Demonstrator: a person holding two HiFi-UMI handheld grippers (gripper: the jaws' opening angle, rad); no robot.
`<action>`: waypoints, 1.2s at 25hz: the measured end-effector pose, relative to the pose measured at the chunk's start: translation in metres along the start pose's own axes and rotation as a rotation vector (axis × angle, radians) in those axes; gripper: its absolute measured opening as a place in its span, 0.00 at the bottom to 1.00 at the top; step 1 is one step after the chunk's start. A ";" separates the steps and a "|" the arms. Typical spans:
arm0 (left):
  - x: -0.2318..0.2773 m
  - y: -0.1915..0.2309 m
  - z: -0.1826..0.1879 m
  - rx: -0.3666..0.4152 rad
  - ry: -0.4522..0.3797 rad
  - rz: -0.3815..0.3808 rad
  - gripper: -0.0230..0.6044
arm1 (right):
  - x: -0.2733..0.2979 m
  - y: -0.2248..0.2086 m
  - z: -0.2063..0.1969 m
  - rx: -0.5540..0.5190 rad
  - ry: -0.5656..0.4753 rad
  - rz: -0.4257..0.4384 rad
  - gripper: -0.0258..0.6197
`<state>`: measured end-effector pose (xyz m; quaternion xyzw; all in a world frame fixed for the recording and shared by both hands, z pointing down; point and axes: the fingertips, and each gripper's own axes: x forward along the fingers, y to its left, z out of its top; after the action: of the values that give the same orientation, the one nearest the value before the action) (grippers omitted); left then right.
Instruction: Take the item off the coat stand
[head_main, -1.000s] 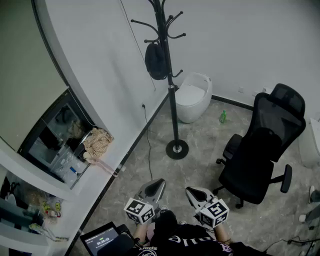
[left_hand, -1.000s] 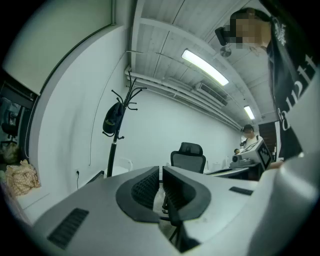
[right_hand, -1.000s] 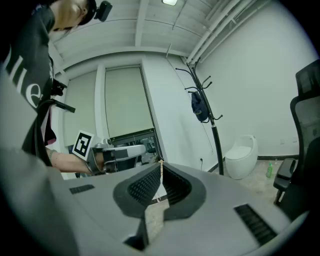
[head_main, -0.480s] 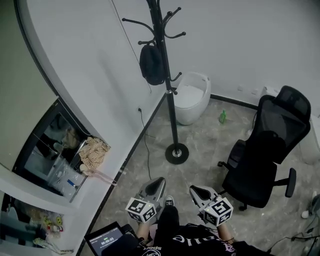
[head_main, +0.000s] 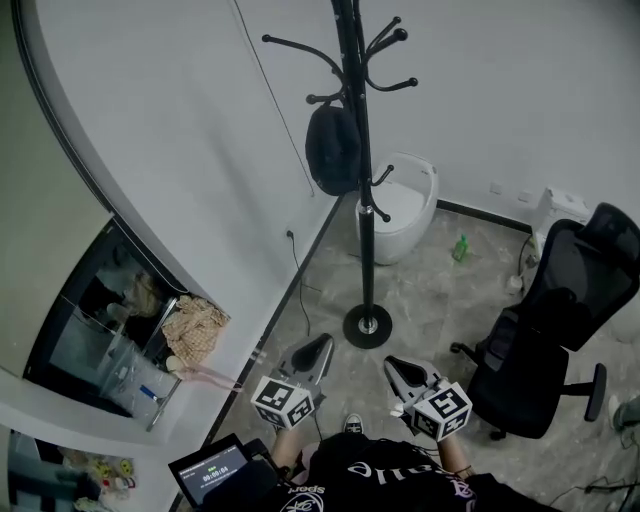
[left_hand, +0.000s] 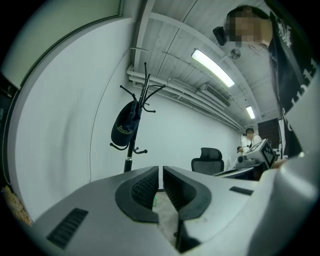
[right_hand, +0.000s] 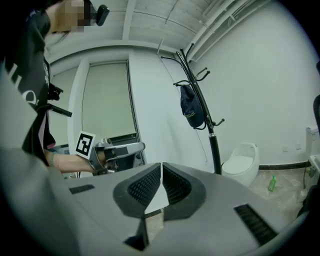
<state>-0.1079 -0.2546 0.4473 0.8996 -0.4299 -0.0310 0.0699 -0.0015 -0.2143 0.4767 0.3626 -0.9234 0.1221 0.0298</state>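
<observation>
**Black cap not yet reached: person comes nearer, both jaws shut and empty**

Black is the colour of the task's thing, a cap (head_main: 333, 150). It hangs high on the coat stand (head_main: 364, 230), on the 9 o'clock side of the pole. In the head view it is at about 12 o'clock from both grippers and well apart from them.

Compared with one second ago, the stand has moved toward the middle of the head view. Its round base (head_main: 368, 326) now lies nearer to the gripper tips than before, so I judge that the person has stepped closer and turned a little toward the stand. The office chair (head_main: 556, 330), at about 3 o'clock, has slid toward the picture's edge, which fits the same movement.

The left gripper (head_main: 320, 345) and the right gripper (head_main: 393, 367) are held low, close to the body and side by side. The jaws of both are pressed together, with only a thin slit between the pads and nothing held in them. This has not changed during the last second.

For the task this means that the approach is under way but the taking itself has not begun. I think one gripper must next be lifted toward the cap and its jaws opened before any grip is possible. The cap hangs loose, so it may swing when it is touched.
</observation>
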 end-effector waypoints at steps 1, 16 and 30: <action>0.005 0.011 0.002 0.008 0.003 -0.003 0.06 | 0.011 -0.001 0.003 0.001 -0.006 0.000 0.07; 0.160 0.115 0.157 0.224 -0.179 0.018 0.36 | 0.068 -0.067 0.008 0.014 0.076 -0.015 0.07; 0.288 0.180 0.198 0.321 -0.114 0.248 0.44 | 0.099 -0.193 0.050 -0.031 0.081 0.065 0.07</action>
<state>-0.0888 -0.6101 0.2799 0.8363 -0.5398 -0.0042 -0.0953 0.0578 -0.4292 0.4818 0.3268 -0.9345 0.1232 0.0687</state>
